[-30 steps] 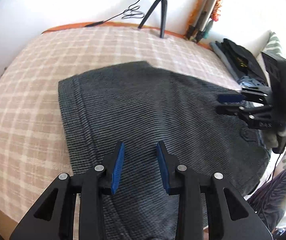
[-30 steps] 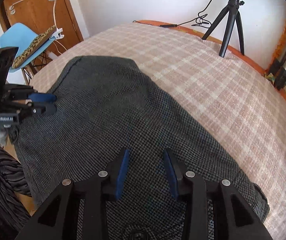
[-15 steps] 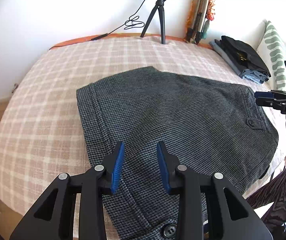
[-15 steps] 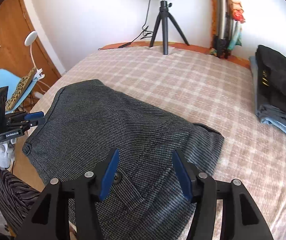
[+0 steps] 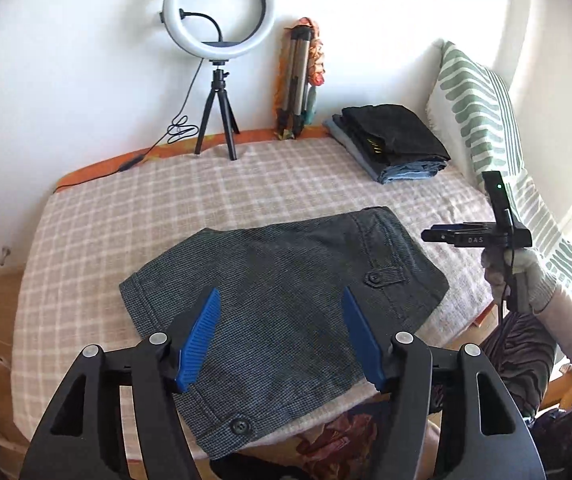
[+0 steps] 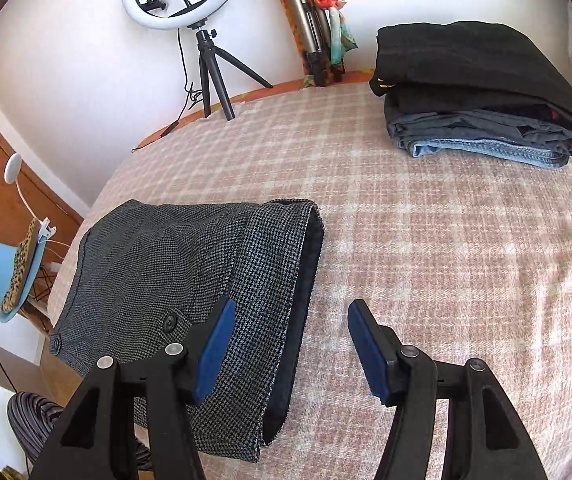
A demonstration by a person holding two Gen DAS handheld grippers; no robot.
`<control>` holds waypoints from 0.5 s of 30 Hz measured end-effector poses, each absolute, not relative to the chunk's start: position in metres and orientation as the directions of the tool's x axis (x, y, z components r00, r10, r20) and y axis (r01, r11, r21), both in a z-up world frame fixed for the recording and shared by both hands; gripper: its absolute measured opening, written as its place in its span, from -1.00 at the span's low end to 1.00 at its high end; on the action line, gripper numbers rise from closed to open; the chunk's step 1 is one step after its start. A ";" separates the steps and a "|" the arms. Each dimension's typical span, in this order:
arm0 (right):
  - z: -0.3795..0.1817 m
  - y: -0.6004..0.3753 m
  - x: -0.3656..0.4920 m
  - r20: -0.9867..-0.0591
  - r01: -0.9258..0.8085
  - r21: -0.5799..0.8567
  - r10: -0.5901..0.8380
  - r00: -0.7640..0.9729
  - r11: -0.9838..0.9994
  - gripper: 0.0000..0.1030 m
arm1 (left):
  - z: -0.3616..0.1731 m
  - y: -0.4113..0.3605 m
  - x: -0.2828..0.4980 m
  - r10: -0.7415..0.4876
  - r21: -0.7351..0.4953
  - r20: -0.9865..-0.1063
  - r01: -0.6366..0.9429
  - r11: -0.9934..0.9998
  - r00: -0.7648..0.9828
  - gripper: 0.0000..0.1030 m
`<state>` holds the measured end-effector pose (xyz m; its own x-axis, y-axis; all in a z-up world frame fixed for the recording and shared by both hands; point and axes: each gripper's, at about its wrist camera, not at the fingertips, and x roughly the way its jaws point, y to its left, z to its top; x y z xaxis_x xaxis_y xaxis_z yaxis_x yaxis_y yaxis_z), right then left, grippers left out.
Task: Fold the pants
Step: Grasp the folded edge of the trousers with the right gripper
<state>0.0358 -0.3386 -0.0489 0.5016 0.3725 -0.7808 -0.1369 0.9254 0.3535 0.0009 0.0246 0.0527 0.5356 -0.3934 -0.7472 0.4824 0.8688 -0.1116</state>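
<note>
The grey houndstooth pants [image 5: 286, 292] lie folded into a compact rectangle on the checked bedspread [image 5: 246, 184], near its front edge. In the right wrist view the pants [image 6: 190, 280] lie at the left. My left gripper [image 5: 280, 338] is open and empty, raised above the near part of the pants. My right gripper [image 6: 290, 344] is open and empty, held above the pants' right edge and the bare bedspread [image 6: 426, 240]. The right gripper also shows in the left wrist view [image 5: 434, 234], off the pants' right side.
A stack of folded dark and denim clothes [image 5: 394, 144] [image 6: 482, 92] sits at the back right. A ring light on a tripod [image 5: 218, 60] and a folded tripod [image 5: 298, 84] stand at the back edge. A striped pillow [image 5: 494, 140] leans at the right. A blue chair [image 6: 2, 276] stands left of the bed.
Both grippers have pulled back and risen away from the pants, and their jaws have opened wider. The pants stay folded on the bed.
</note>
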 end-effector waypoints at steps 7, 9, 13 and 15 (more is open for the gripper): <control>-0.038 -0.346 0.058 -0.772 -0.141 0.373 0.391 0.502 0.917 0.19 | 0.054 -0.060 -0.014 -0.446 -0.086 -0.772 0.622 0.779 0.452 0.42; -0.037 -0.349 0.068 -0.765 -0.139 0.388 0.402 0.502 0.911 0.19 | 0.040 -0.089 -0.017 -0.458 -0.081 -0.781 0.659 0.748 0.424 0.42; -0.043 -0.354 0.088 -0.763 -0.120 0.396 0.399 0.509 0.910 0.19 | 0.003 -0.143 -0.020 -0.478 -0.098 -0.803 0.713 0.694 0.355 0.42; -0.049 -0.357 0.094 -0.762 -0.112 0.413 0.410 0.501 0.904 0.19 | -0.017 -0.164 -0.020 -0.501 -0.139 -0.810 0.730 0.669 0.305 0.42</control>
<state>0.0940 -0.3566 -0.0489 0.5009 0.4103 -0.7621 -0.1116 0.9038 0.4132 -0.0202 -0.1643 -0.0165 0.3050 -0.5007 -0.8101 0.7299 0.6693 -0.1389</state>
